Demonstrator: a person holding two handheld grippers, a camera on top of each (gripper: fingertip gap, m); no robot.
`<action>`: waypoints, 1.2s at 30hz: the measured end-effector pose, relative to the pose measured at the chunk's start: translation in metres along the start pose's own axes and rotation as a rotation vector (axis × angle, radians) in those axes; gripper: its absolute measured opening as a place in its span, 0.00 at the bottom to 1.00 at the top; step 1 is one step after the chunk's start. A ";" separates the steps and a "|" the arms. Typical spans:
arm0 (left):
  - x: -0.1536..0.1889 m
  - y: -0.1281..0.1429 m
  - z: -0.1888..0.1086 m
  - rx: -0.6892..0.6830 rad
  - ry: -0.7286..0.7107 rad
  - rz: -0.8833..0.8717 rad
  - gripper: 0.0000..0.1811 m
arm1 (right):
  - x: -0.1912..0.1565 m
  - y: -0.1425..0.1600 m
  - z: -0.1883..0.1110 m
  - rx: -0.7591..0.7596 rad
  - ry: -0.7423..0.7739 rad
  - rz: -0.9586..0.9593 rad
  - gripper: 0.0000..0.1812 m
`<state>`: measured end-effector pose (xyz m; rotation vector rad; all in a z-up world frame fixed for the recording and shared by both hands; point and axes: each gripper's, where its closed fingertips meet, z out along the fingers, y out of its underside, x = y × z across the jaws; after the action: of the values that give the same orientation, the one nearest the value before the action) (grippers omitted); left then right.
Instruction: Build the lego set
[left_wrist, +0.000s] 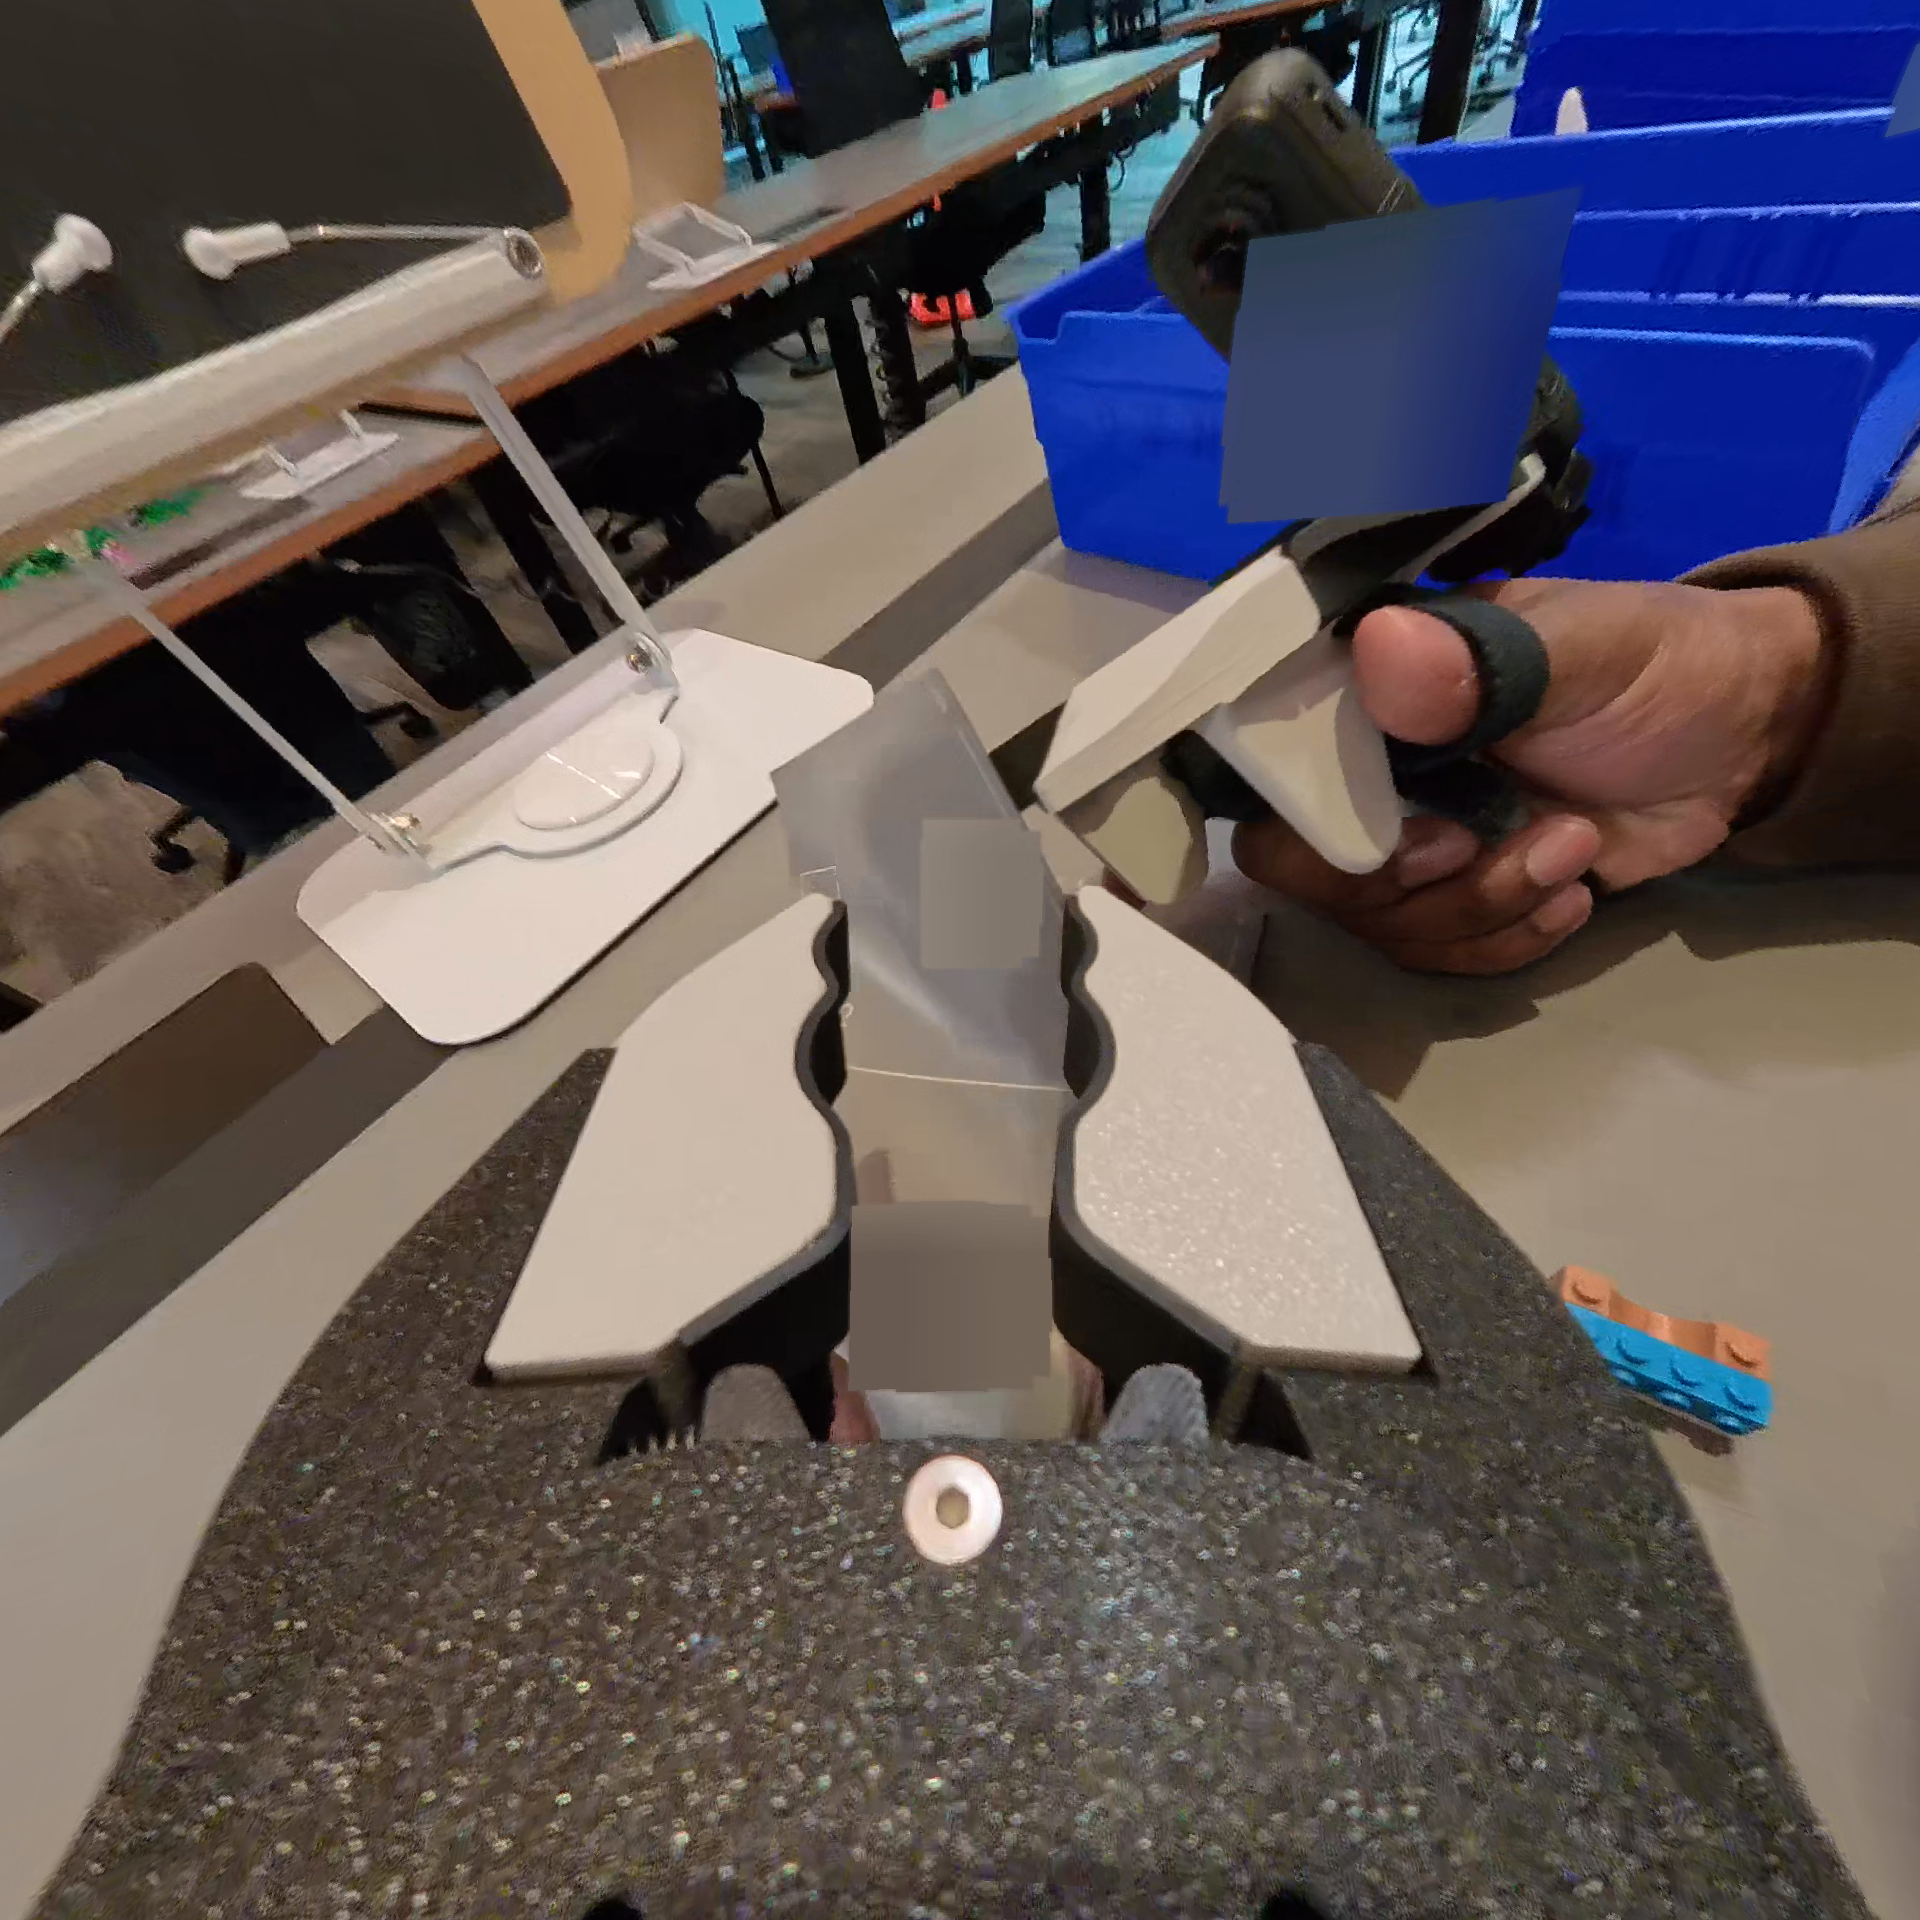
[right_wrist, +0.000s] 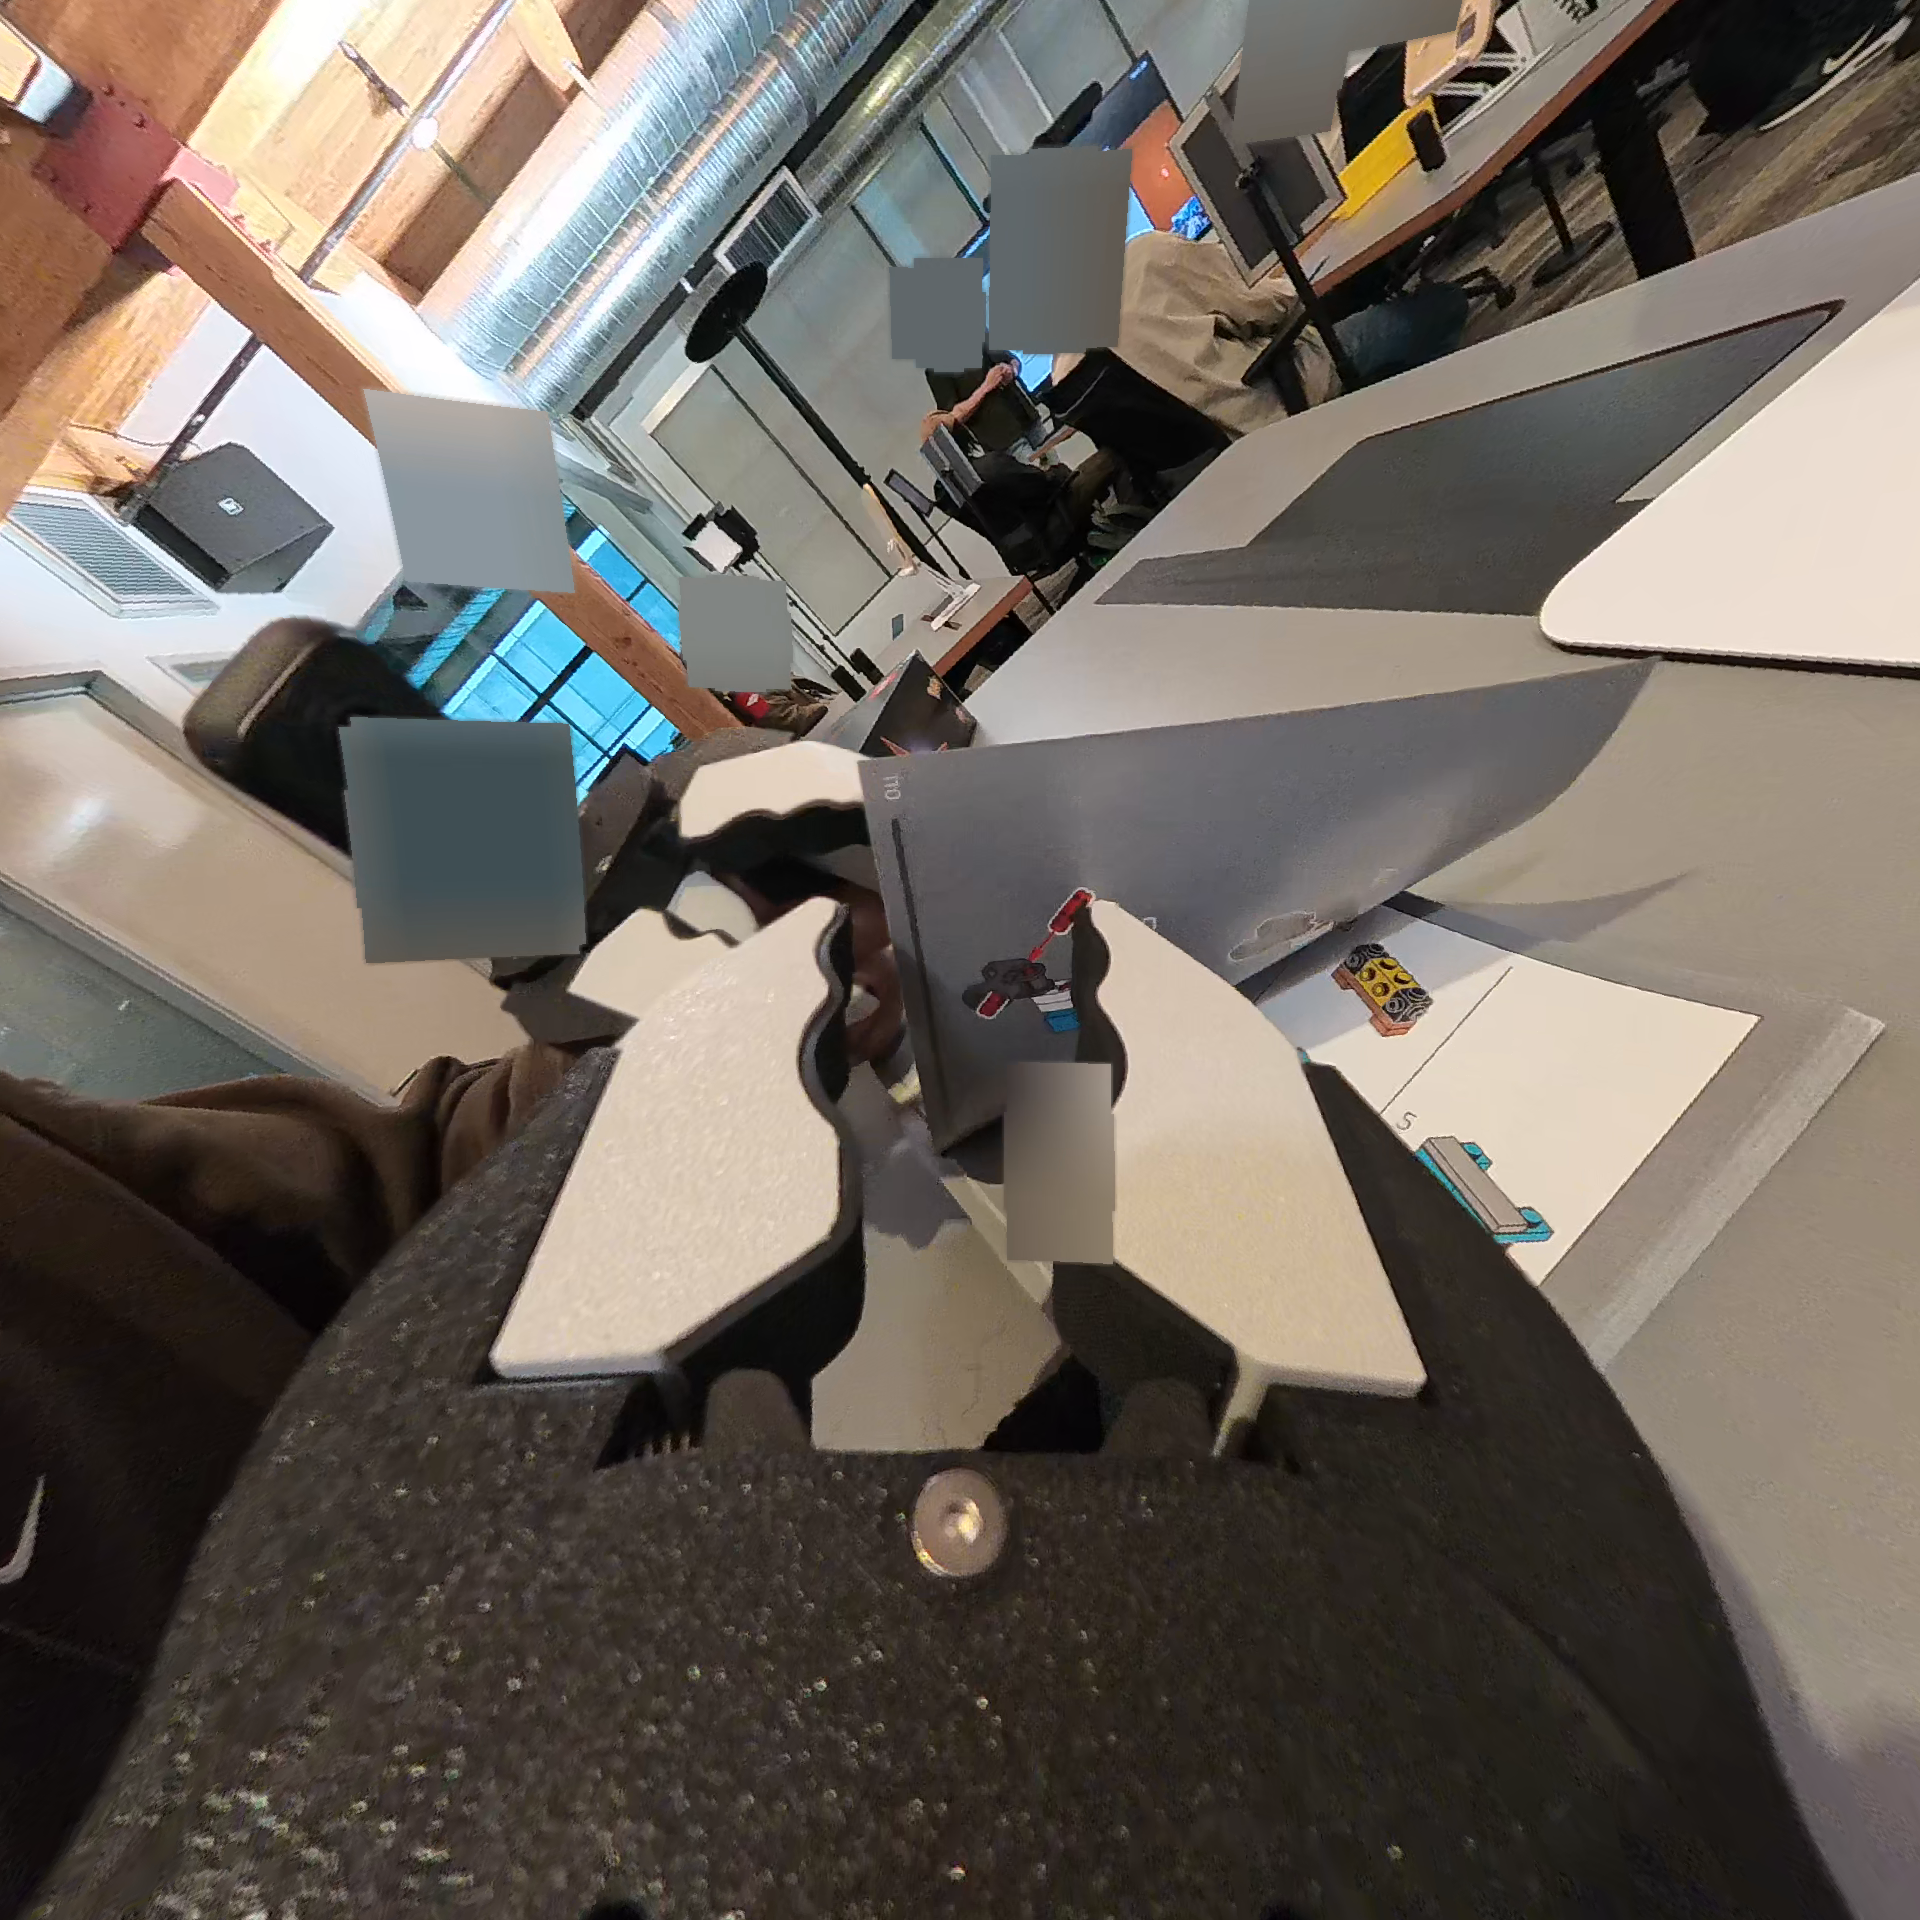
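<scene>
A grey page of the instruction booklet stands lifted off the table, between the fingers of my left gripper, which is open. The right gripper, held in a hand, has its tips at the page's right edge. In the right wrist view the same page curls up in front of my right gripper, which is open with the page edge in its gap. The left gripper is just beyond that edge. The booklet's white page lies flat. A small blue and orange Lego assembly lies to the right.
Blue bins stand at the back right of the grey table. A white stand base with clear struts is at the left, near the table edge. A dark inset strip runs along the table. People sit at desks beyond. My two grippers' fingertips are within a few centimetres of each other.
</scene>
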<state>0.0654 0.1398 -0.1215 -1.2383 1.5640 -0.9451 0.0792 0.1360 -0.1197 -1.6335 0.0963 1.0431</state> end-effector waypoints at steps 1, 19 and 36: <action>-0.002 0.000 0.000 -0.007 -0.002 -0.006 0.22 | 0.000 0.000 0.000 0.000 -0.002 0.000 0.22; -0.002 0.001 0.005 -0.038 -0.016 0.012 0.22 | -0.001 0.000 0.000 -0.001 -0.007 0.002 0.22; -0.026 -0.029 0.004 0.044 0.012 -0.178 0.21 | -0.002 0.001 0.000 -0.002 -0.016 -0.005 0.23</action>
<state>0.0800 0.1587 -0.0904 -1.3601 1.4518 -1.0960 0.0772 0.1346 -0.1187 -1.6264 0.0801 1.0525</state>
